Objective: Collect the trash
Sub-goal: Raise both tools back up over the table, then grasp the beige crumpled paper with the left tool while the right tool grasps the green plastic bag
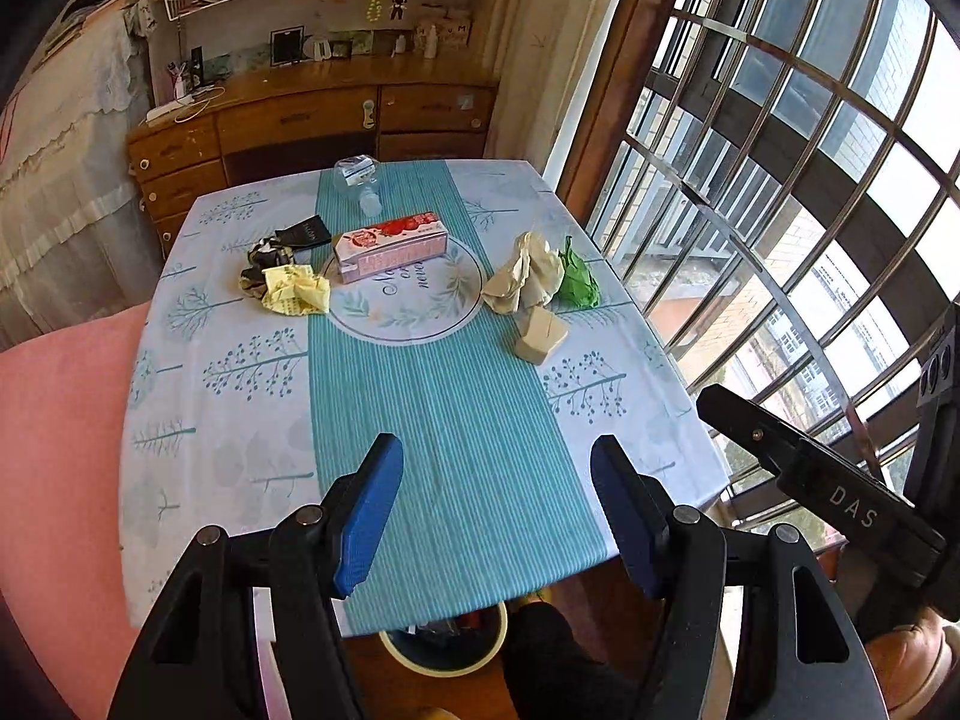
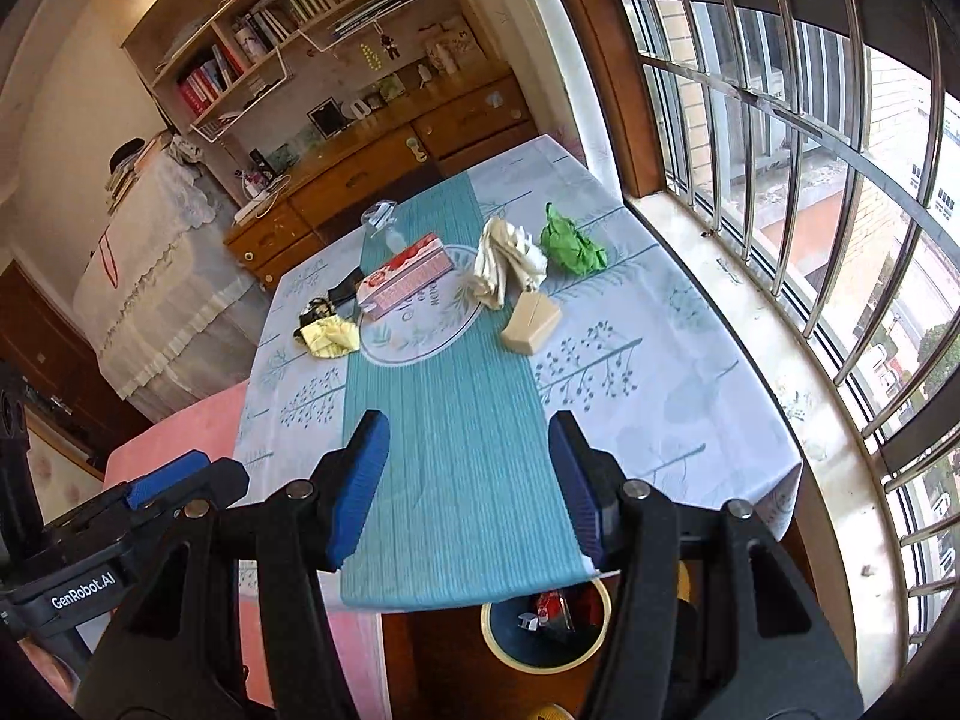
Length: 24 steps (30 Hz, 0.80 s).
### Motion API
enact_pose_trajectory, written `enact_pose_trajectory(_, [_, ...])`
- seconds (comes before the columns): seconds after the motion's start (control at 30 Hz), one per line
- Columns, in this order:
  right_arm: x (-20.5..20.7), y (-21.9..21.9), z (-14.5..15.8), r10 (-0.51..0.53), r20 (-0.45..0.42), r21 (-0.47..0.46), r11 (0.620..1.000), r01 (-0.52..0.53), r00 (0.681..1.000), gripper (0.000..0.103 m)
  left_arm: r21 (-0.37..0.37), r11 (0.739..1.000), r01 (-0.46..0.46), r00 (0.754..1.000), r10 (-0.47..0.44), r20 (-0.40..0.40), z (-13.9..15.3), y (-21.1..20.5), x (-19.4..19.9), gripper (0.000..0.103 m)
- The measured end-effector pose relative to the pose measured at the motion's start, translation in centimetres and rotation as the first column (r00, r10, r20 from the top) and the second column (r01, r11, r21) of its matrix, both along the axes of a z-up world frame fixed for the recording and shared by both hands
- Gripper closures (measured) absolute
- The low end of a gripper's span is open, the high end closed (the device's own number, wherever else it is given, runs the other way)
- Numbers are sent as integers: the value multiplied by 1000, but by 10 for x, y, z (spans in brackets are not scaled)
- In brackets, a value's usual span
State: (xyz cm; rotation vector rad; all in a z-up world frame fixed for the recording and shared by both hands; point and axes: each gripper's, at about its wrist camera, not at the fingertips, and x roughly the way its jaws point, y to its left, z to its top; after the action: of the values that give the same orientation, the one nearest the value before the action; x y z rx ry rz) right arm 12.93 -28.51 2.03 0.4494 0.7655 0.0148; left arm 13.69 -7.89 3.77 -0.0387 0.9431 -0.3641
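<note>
Trash lies on the far half of a table with a teal-striped cloth (image 1: 456,420): a pink carton (image 1: 390,245) (image 2: 405,283), a crumpled yellow wrapper (image 1: 297,290) (image 2: 331,336), a black wrapper (image 1: 303,232), a clear plastic bottle (image 1: 358,180) (image 2: 381,218), crumpled beige paper (image 1: 523,275) (image 2: 506,264), a green wad (image 1: 577,277) (image 2: 570,247) and a small beige box (image 1: 541,336) (image 2: 531,324). My left gripper (image 1: 497,516) and right gripper (image 2: 468,480) are open and empty above the table's near edge. A bin (image 1: 447,642) (image 2: 543,624) with some trash stands on the floor under that edge.
A barred window (image 1: 810,180) runs along the right, with its sill (image 2: 750,360) beside the table. A pink cushion (image 1: 60,450) is at the left. A wooden dresser (image 1: 312,126) and bookshelves stand behind the table. The right gripper's body (image 1: 840,492) shows at the left view's right edge.
</note>
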Motion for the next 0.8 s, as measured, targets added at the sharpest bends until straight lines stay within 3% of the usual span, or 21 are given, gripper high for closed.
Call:
enact_pose_trajectory(0.17, [79, -55, -21, 10, -64, 4, 1000, -9, 998, 51, 15, 999, -33, 998, 34, -57, -14, -54, 83, 37])
enact_pose_trajectory(0.43, [186, -120, -51, 104, -140, -9, 994, -107, 985, 51, 43, 996, -82, 985, 88, -146, -51, -137, 202, 37])
enact_pose_trajectory(0.63, [234, -144, -76, 150, -176, 4, 988, -152, 973, 51, 55, 988, -146, 960, 155, -235, -92, -164, 272, 37])
enact_pose_trajectory(0.8, [258, -149, -94, 191, -202, 15, 981, -192, 961, 51, 70, 981, -180, 936, 193, -294, -124, -169, 301, 37])
